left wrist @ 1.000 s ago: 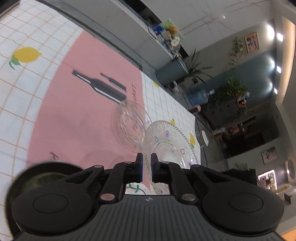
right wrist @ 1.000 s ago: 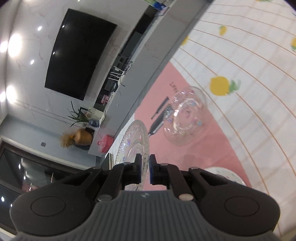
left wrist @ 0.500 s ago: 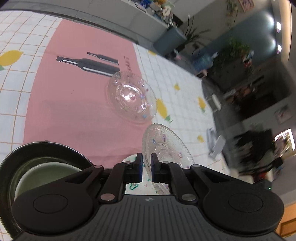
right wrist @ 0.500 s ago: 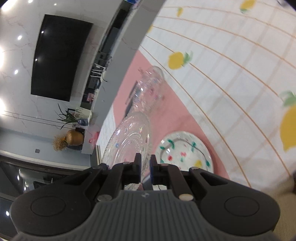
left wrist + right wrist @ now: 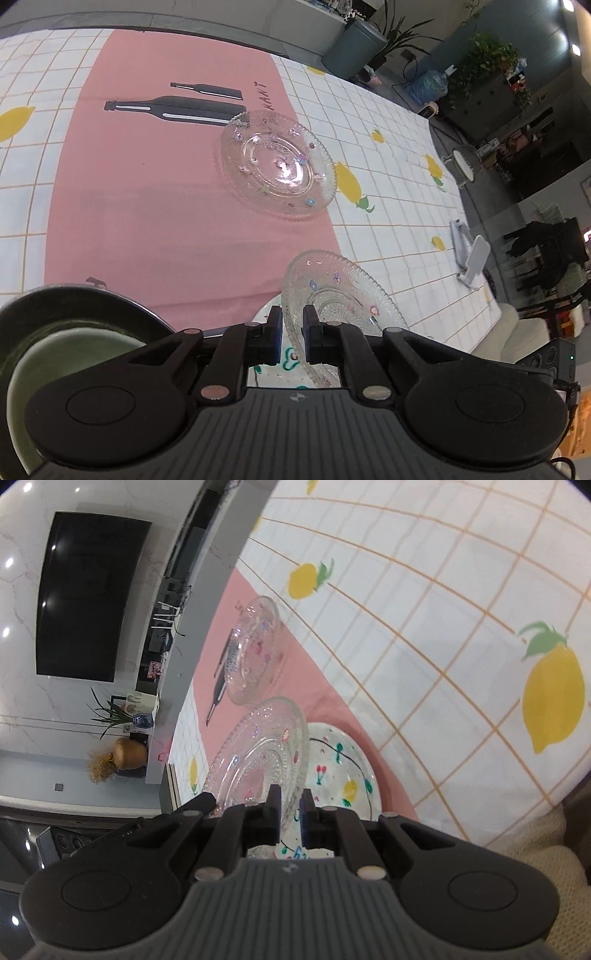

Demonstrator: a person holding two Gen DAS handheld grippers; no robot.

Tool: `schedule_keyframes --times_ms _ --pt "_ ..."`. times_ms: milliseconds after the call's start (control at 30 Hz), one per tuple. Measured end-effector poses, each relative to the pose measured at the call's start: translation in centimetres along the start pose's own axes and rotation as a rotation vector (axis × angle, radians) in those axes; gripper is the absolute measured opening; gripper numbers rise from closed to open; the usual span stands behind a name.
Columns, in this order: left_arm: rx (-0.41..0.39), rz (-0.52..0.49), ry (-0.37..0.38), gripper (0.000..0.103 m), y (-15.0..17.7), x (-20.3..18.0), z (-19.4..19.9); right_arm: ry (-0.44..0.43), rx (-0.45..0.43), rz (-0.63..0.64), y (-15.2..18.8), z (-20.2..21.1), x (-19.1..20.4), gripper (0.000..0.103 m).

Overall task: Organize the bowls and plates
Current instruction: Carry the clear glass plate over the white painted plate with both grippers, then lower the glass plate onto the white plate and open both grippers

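Observation:
A clear patterned glass plate [image 5: 340, 295] hangs tilted just above a white painted plate [image 5: 288, 363]. My left gripper [image 5: 292, 325] pinches its near rim; the jaws are opening slightly with the rim still between the pads. In the right wrist view the same glass plate [image 5: 258, 746] is held at its other rim by my right gripper [image 5: 290, 805], which is shut on it, over the white painted plate [image 5: 343, 768]. A second glass dish [image 5: 277, 166] [image 5: 255, 650] lies flat on the pink mat farther away.
A dark bowl [image 5: 74, 306] with a pale green bowl inside sits at the lower left. The pink mat [image 5: 147, 192] lies on a lemon-print tablecloth [image 5: 443, 627]. A white stand [image 5: 472, 258] is near the table's right edge. A cream cushion [image 5: 535, 845] is beside the table.
Both grippers rolled and came down with the glass plate. It now hangs low over the white painted plate, which has come into view beneath it.

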State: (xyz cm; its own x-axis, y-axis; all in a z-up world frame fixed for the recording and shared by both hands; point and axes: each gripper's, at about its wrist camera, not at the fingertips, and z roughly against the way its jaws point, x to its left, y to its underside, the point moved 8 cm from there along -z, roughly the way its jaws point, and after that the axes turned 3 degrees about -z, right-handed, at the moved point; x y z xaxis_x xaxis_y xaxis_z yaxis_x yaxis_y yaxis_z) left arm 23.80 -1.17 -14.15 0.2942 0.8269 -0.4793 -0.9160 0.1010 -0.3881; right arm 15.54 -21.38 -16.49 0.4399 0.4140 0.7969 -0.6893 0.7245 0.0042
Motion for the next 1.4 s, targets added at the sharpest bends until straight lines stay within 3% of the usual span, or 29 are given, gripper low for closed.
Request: schedule_keyframes --times_ms 133,233,367,567,800,933,1033,1100,1200,1367,1400 --pt "0.006 -0.073 -0.118 0.011 0.2 -0.6 -0.3 0.009 0.017 -0.066 0.1 -0.4 -1.2 0.007" --pt "0.007 -0.111 -0.167 0.011 0.5 -1.1 -0.5 0.016 0.019 -0.079 0.1 -0.6 -1.6 0.008" --pt "0.006 -0.075 -0.143 0.011 0.3 -0.7 -0.3 -0.008 0.039 -0.113 0.2 -0.7 -1.7 0.004" --pt "0.003 -0.005 -0.075 0.014 -0.1 -0.3 0.2 0.076 0.034 -0.032 0.3 -0.9 -1.5 0.004" --pt "-0.007 0.006 -0.089 0.018 -0.5 -0.1 0.4 0.167 0.005 0.093 0.5 -0.7 -0.5 0.031" --pt "-0.009 -0.001 -0.104 0.021 -0.5 -0.1 0.5 0.194 0.017 0.137 0.9 -0.9 -0.1 0.041" --pt "-0.015 -0.011 -0.125 0.023 -0.5 0.0 0.5 0.223 0.008 0.217 1.3 -0.9 0.9 0.054" --pt "-0.024 -0.018 -0.159 0.028 -0.6 0.2 0.7 0.269 -0.019 0.271 1.4 -0.8 1.5 0.07" --pt "-0.045 -0.022 -0.205 0.029 -0.8 0.7 1.0 0.258 -0.049 0.347 1.7 -0.6 2.7 0.069" --pt "-0.054 0.003 -0.198 0.029 -1.1 1.2 1.4 0.283 -0.087 0.339 1.1 -0.7 2.3 0.069" --pt "-0.058 0.003 -0.206 0.029 -1.1 1.3 1.5 0.272 -0.109 0.324 0.8 -0.5 2.2 0.063"
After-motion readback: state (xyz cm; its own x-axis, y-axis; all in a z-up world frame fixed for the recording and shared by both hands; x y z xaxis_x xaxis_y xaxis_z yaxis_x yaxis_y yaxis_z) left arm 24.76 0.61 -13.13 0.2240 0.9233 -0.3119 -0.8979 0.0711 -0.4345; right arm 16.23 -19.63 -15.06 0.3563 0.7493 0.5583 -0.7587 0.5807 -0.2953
